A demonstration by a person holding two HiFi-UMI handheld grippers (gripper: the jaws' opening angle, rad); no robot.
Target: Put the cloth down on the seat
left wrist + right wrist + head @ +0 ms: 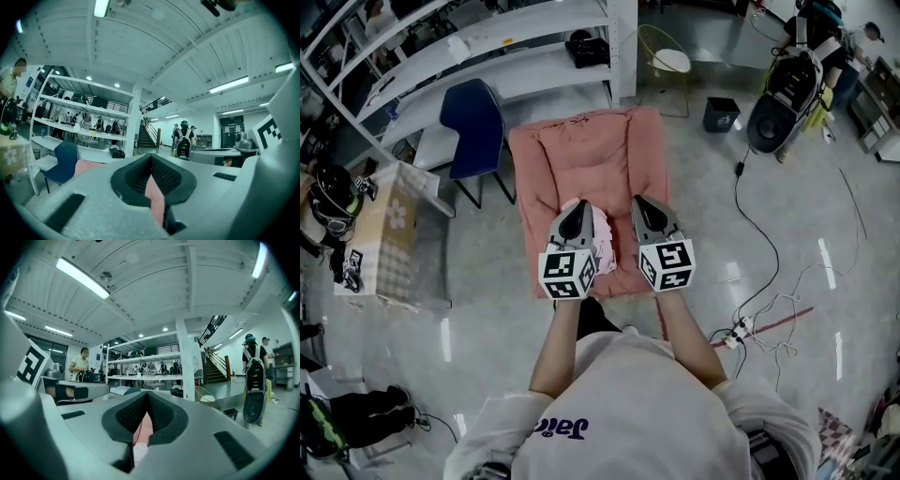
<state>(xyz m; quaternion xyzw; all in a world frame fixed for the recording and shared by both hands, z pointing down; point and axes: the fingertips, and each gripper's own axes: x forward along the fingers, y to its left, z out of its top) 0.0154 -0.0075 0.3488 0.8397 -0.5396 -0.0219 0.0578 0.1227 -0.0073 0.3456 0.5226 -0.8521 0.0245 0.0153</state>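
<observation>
A salmon-pink padded seat point(600, 150) stands on the floor in front of the person. A pale pink-and-white cloth point(605, 246) lies crumpled on its front part. Both grippers hover over the seat and point away from the person. My left gripper point(578, 208) is just left of the cloth and partly over it, its jaws shut. My right gripper point(645, 204) is just right of the cloth, also shut. In the left gripper view the left gripper point(151, 157) shows only pink through the slit behind its tips. The right gripper point(147, 394) shows pink and white there.
A blue chair point(473, 127) and white shelving point(487, 56) stand behind the seat on the left. A patterned box point(394, 234) sits far left. Cables and a power strip point(736, 333) lie on the floor to the right. People point(806, 66) stand at the far right.
</observation>
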